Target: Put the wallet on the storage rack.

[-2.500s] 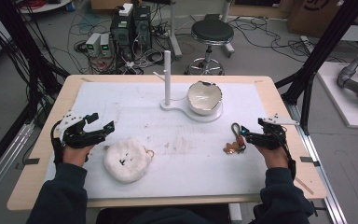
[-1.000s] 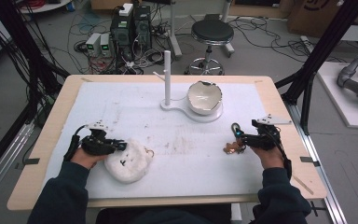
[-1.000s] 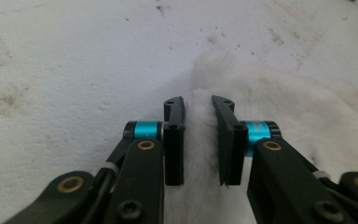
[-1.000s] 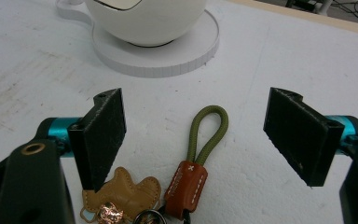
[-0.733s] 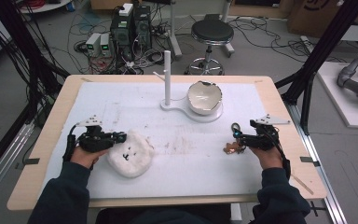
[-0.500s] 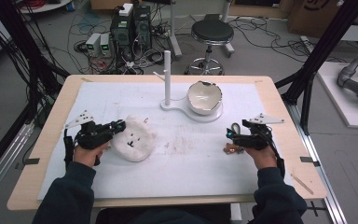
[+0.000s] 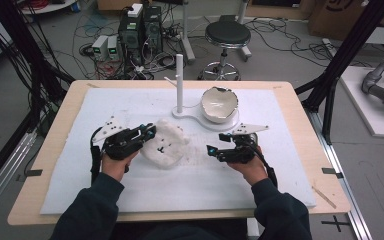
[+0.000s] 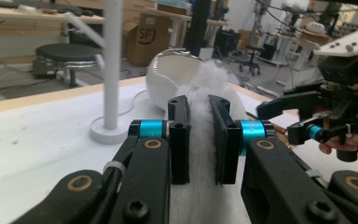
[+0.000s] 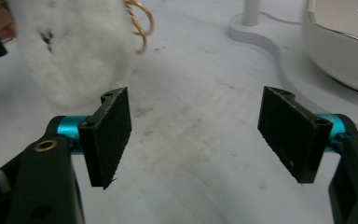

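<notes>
Mid-mat, left gripper [image 7: 147, 134] clamping plush [image 7: 165, 144], clear surround

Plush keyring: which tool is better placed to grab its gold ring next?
Right. The right tool is open, empty and faces the gold ring. The left tool is shut on the plush.

Your plush toy [image 7: 166, 145] sits mid-worktop; the bowl [image 7: 220, 104] lies at its two o'clock, the post [image 7: 179, 82] at twelve.

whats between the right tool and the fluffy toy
Only bare white mat lies between the right tool and the toy, by the high view; the right gripper view agrees.
</notes>
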